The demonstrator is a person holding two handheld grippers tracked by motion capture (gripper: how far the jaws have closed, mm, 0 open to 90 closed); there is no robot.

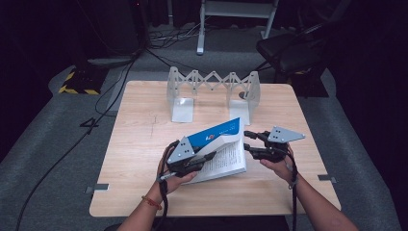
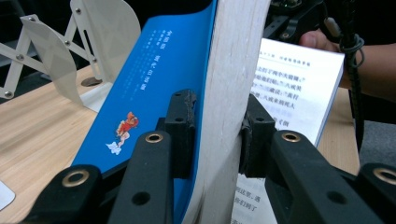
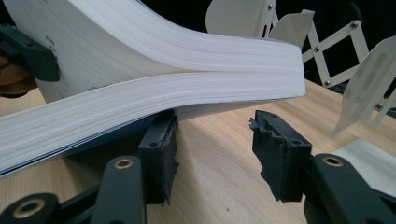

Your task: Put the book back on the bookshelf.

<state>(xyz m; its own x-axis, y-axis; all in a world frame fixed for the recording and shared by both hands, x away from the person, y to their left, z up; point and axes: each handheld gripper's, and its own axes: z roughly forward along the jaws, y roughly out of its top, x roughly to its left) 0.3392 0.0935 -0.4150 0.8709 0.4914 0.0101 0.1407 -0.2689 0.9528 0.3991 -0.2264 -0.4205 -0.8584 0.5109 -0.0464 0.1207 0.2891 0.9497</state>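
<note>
Clamped jaws of the left gripper pinch a lifted block of pages of the thick paperback book with a bright blue cover; seen along that gripper, one black pad presses the blue cover and the other the printed page, the white page edges standing between them; a small orange-and-white figure is printed on the cover just beside the pad; the book lies open near the middle of the pale wooden table, its raised part tilted up and its lower pages flat on the wood; the right gripper sits at the book's right edge, held in the person's right hand; its jaws stand apart with bare table between them; in the right gripper view one pad lies just under the overhanging lower pages, and whether it touches them cannot be told, while the other stands clear of the paper; the jaws grasp nothing; the left hand, with an orange band at the wrist, holds its gripper at the book's left; beyond the book, towards the table's far edge, a white metal accordion-style bookend rack stands upright, well apart from both grippers; farther off, on the grey carpeted floor, black cables trail towards a dark chair.
</note>
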